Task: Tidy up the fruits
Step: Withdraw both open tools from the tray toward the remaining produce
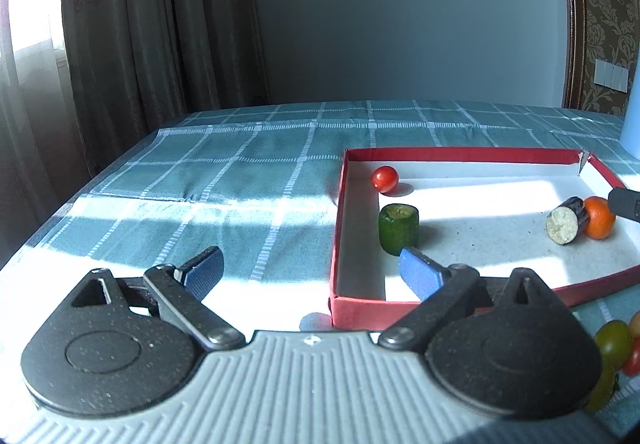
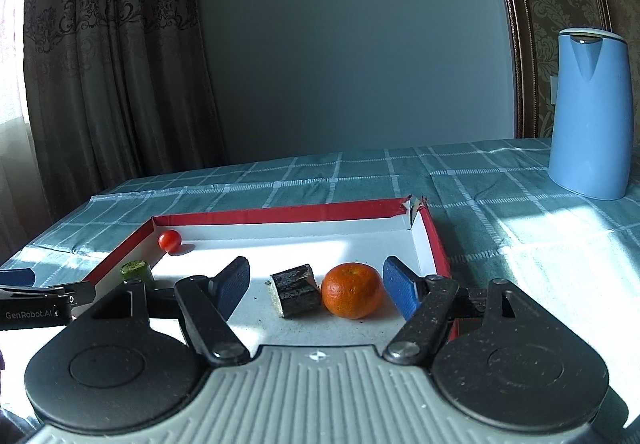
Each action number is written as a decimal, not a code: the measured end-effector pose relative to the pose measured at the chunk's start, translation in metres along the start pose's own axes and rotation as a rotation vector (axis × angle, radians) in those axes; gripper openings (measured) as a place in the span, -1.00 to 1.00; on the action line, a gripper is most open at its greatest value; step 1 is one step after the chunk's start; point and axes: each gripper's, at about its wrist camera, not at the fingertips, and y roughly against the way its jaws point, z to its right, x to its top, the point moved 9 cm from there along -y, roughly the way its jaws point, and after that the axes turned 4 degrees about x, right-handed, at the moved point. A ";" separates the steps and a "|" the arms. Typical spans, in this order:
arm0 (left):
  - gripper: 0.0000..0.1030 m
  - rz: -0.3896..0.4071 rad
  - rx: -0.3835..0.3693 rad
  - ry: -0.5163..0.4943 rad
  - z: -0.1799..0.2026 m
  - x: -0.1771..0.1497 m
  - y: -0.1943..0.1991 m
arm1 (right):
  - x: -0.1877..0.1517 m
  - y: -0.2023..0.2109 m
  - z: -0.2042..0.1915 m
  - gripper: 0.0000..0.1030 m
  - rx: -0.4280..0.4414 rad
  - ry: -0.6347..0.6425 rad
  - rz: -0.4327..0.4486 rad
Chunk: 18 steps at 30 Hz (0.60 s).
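Observation:
A red box with a white inside [image 1: 338,224] lies on the checked cloth. In it are a red cherry tomato [image 1: 385,179], a green cucumber piece [image 1: 399,230], a dark eggplant piece [image 1: 567,226] and an orange [image 1: 599,217]. My left gripper [image 1: 312,268] is open and holds nothing; its right finger reaches over the box's near left corner, just short of the cucumber. In the right wrist view my right gripper [image 2: 318,290] stands open around the eggplant piece [image 2: 296,296] and the orange [image 2: 353,290], which rest on the box floor [image 2: 360,244]. The orange lies close to the right pad.
A blue kettle [image 2: 588,115] stands at the back right on the cloth. Several small tomatoes [image 1: 616,340] lie outside the box at the near right. Curtains hang behind the table's left side, and a grey wall lies beyond its far edge.

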 end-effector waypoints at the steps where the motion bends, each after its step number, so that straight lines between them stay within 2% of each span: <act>1: 0.83 -0.004 -0.007 0.010 -0.005 -0.004 0.004 | -0.002 0.004 0.001 0.48 0.008 -0.016 -0.006; 3: 0.88 -0.010 -0.024 0.027 -0.011 -0.010 0.011 | -0.006 0.011 0.004 0.56 0.018 -0.051 -0.011; 9: 0.88 -0.015 -0.099 0.052 -0.015 -0.018 0.024 | -0.010 0.026 0.014 0.56 0.033 -0.121 0.006; 18: 0.88 0.016 -0.136 -0.065 0.014 -0.022 0.030 | -0.019 0.040 0.024 0.56 0.051 -0.179 -0.008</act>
